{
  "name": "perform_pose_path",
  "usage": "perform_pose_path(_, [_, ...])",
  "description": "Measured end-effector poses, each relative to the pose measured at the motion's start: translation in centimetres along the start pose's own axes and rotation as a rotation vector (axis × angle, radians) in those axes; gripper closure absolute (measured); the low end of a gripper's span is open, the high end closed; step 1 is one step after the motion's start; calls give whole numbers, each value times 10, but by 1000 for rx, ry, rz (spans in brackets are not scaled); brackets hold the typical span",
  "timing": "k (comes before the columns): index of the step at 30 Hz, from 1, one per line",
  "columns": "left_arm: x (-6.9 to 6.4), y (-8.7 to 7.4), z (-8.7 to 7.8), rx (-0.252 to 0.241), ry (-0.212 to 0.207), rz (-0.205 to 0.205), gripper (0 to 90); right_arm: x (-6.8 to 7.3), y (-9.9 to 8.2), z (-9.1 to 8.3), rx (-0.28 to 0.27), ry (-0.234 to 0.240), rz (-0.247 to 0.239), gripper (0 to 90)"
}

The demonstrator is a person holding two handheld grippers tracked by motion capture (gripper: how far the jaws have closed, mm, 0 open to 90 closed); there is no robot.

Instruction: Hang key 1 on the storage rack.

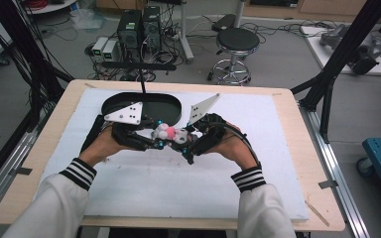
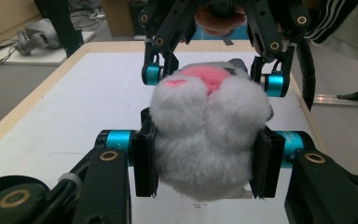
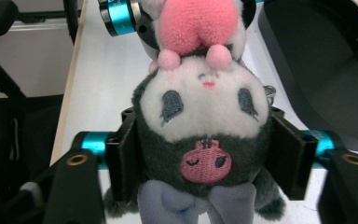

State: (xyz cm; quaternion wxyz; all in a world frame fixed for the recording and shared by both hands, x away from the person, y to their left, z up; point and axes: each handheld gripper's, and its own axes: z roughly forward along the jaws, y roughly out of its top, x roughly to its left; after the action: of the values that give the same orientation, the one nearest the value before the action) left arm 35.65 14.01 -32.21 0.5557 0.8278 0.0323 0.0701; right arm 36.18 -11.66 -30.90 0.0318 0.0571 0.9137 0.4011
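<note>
Black tray (image 1: 163,105) sits on the white pad (image 1: 144,183) toward the far edge of the tabletop (image 1: 297,163), just behind both hands. It is the one thing close enough to crowd them. Beyond the far edge stand a stool (image 1: 236,42) and computer boxes (image 1: 139,27) on the floor, well apart.

Centre of the pad, held up off it: the plush (image 1: 171,133), caught between the two grippers. Left gripper (image 2: 205,158) has its pads pressed into the white fluffy body from both sides, the fur bulging over them. Right gripper (image 3: 209,161) brackets the dark grey head at the cheeks, its pads touching the plush; whether they really squeeze, I cannot tell. The face looks into that camera, with a pink patch and a lilac bow below it.

Room to move: bare pad on the near side, to the left and to the right, with the wooden rim all round.
</note>
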Motion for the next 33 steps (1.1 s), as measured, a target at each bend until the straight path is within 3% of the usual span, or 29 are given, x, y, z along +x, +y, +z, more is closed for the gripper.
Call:
perform_pose_path(1, [0,0,-1,-5,3,0,536,0,0,0,-8,-9,-2,238])
perform_pose_path(3, [0,1,-1,-1,7,3,537,2,0,1,-44,-45,17,12])
perform_pose_path(5, [0,0,-1,4,8,3,537,2,0,-1,-101,-102,18,6])
perform_pose_path(14, [0,1,-6,3,37,-1,537,1,-9,-11,-193,-165,68,6])
perform_pose_path(17, [0,2,-10,-4,53,-1,537,0,-15,-15,-217,-162,93,6])
perform_pose_path(18, [0,3,-14,-10,71,-4,537,1,-22,-20,-236,-195,114,6])
perform_pose_path(21, [1,4,-18,-17,88,-11,537,1,-31,-28,-274,-219,150,6])
perform_pose_path(22, [1,4,-20,-21,103,-18,537,1,-31,-28,-274,-219,150,6])
perform_pose_path(24, [3,4,-26,-30,150,-32,537,1,-45,-36,-328,-223,187,6])
perform_pose_path(25, [3,4,-26,-30,150,-32,537,1,-45,-36,-328,-223,187,6])
perform_pose_path(29, [6,4,-34,-44,197,-40,536,5,-64,-46,-348,-286,221,6])
perform_pose_path(33, [10,4,-45,-46,283,-56,536,9,-78,-55,-384,-337,252,6])
